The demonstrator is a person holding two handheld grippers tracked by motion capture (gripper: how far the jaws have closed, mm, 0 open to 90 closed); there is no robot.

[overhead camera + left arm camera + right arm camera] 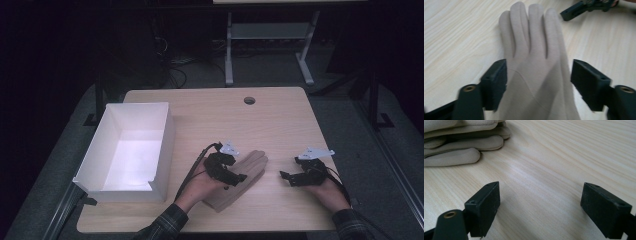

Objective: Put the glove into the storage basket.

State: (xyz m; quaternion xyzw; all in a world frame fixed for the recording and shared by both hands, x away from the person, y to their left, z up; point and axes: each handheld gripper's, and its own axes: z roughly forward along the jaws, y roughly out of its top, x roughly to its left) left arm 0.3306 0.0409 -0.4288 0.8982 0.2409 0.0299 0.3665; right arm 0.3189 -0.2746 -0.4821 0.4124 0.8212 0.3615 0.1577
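Glove [245,172] lies flat on the wooden table [280,115], near the front edge, fingers pointing away from me and a little right, cuff end under my left hand. White box [131,150] stands open just to its left, apart from it.

My left gripper [236,177] hangs over the glove's palm, jaws spread wide. In the left gripper view the two black pads straddle the fabric: the left pad sits at the glove's edge, the right pad stands clear of it with bare table between. Nothing clamped. Glove is released.

My right gripper [540,207] rests to the right of the glove, well apart from it, jaws also spread, only bare wood between them. The glove's fingertips [461,147] show stacked at the upper left of the right gripper view, so this looks like two layers, or a pair laid one on the other; I cannot tell which.

Handling judgement: soft knit or suede-like cloth, light, limp, no stiffness at all. It will sag and fold from any single hold. Not fragile, not slippery; the pads should bite well. The risk is pinching the top layer alone and peeling it off the lower.

Best hold: the cuff edge, where the hem is thicker, jaws taking both layers. For a flat carry, the second gripper goes at the fingertips.
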